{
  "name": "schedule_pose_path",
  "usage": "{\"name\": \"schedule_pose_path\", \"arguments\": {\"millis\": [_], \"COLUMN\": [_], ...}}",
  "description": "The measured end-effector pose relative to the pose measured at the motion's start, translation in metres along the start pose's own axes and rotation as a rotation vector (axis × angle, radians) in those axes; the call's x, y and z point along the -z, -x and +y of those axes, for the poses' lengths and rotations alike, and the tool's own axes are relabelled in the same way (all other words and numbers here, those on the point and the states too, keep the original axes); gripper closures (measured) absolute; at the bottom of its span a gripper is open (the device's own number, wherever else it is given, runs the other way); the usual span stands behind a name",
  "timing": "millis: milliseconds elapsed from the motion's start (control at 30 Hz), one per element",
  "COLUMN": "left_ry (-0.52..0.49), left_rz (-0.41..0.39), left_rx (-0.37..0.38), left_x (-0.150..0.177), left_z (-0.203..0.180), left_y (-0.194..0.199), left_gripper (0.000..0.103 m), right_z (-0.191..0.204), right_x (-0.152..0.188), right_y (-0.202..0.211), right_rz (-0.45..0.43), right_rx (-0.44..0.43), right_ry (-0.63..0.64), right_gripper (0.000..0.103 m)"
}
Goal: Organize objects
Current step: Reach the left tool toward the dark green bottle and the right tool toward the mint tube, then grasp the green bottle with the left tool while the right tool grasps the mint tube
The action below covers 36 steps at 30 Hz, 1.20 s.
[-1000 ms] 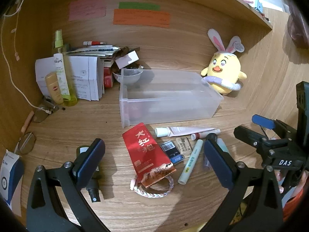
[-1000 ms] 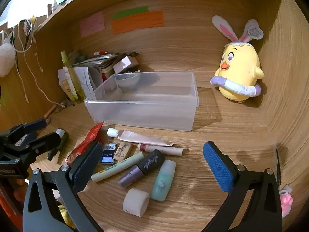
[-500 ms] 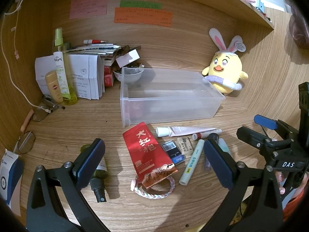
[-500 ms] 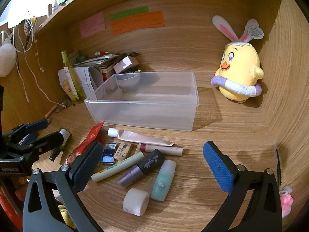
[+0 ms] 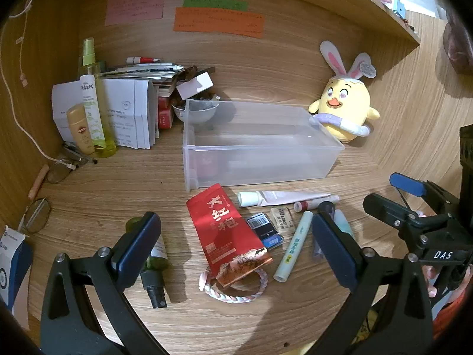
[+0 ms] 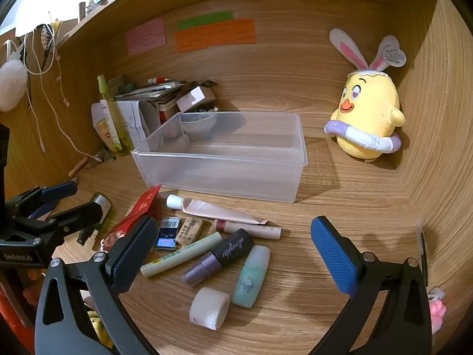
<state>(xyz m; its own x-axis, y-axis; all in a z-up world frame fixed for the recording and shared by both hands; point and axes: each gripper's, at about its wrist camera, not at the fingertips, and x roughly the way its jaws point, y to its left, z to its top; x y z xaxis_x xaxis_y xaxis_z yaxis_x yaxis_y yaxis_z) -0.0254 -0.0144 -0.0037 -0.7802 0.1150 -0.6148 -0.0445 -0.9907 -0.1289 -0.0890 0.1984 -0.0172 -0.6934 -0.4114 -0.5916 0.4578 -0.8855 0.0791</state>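
The red packet [image 5: 229, 233] lying near the front edge of the desk [image 5: 103, 183] carries large white Chinese characters, 大红袍. Just beside it are a small dark card with a barcode [image 5: 263, 229] and an eraser [image 6: 191, 228] marked "4B". A dark purple tube [image 6: 218, 256] bears cursive white script too small to read. The right gripper's body reads "DAS" in the left wrist view, and the left gripper's body reads what looks like "GenRobot.AI" in the right wrist view.

The left gripper [image 5: 235, 247] hangs with its fingers spread wide and nothing between them; the left finger [image 5: 137, 245] sits in front of a green spray bottle [image 5: 153, 261] that lies on its side. The right gripper [image 6: 233, 250] is likewise spread wide and empty, above the scattered small items.

The clear plastic box [image 5: 254, 145] stands empty behind the clutter, toward the back of the desk, with a yellow plush chick [image 6: 366, 124] at the back right corner.

Compared with a second ago, more of the green bottle shows beside the left finger, and the left gripper has drawn back slightly; the items on the desk lie as they did.
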Motion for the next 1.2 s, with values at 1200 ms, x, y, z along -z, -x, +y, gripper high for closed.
{"name": "schedule_pose_path", "arguments": {"millis": [1200], "left_ry": [0.149], "left_rz": [0.132], "left_rx": [-0.151], "left_x": [0.027], "left_z": [0.097], "left_y": [-0.042], "left_gripper": [0.021], "right_z": [-0.044], "right_x": [0.031], "right_y": [-0.049], "right_rz": [0.213], "right_rx": [0.124], "right_ry": [-0.024], "right_gripper": [0.027]}}
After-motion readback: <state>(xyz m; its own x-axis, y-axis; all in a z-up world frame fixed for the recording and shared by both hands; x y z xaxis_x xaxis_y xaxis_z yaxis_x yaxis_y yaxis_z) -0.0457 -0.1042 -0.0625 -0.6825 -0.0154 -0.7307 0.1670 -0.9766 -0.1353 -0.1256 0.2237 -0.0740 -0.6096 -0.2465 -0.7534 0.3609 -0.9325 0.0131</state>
